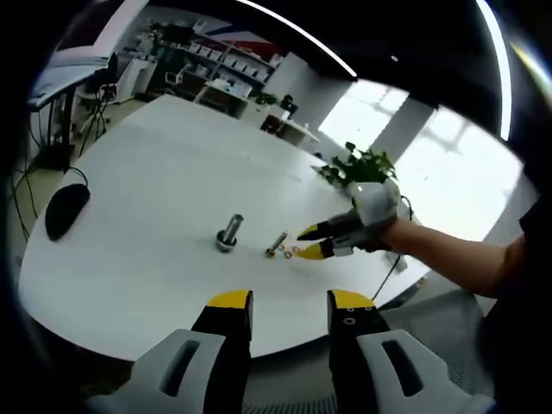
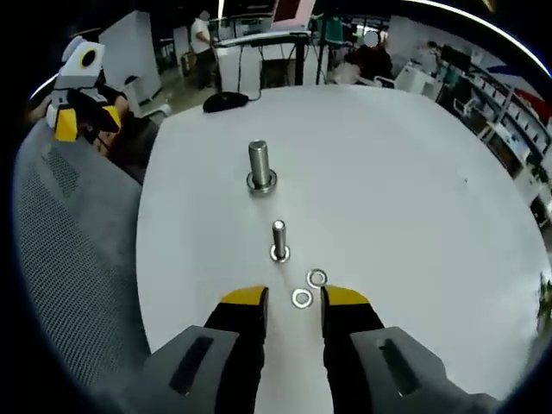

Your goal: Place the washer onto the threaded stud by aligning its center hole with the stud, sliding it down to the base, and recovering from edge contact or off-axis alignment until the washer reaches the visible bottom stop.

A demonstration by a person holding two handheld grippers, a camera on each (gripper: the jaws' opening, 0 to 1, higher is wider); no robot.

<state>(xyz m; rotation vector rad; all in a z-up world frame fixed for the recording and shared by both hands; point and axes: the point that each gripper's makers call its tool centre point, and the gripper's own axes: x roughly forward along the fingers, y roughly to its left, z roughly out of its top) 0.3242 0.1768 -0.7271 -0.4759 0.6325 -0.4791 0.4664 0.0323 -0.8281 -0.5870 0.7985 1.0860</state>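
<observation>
Currently the right gripper (image 2: 291, 304), jaws parted and empty, is closing around a washer (image 2: 301, 298) on the table (image 2: 414, 190); next, likely grasping it, then aligning over the small threaded stud (image 2: 279, 241).

Shiny metal washer (image 2: 301, 298) (matt table (image 2: 414, 172))

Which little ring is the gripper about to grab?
On the white table, two studs stand in a row. Before the smaller stud lie two washers. It is the washer nearer the right gripper, between its yellow tips; the other washer lies farther off.
</observation>
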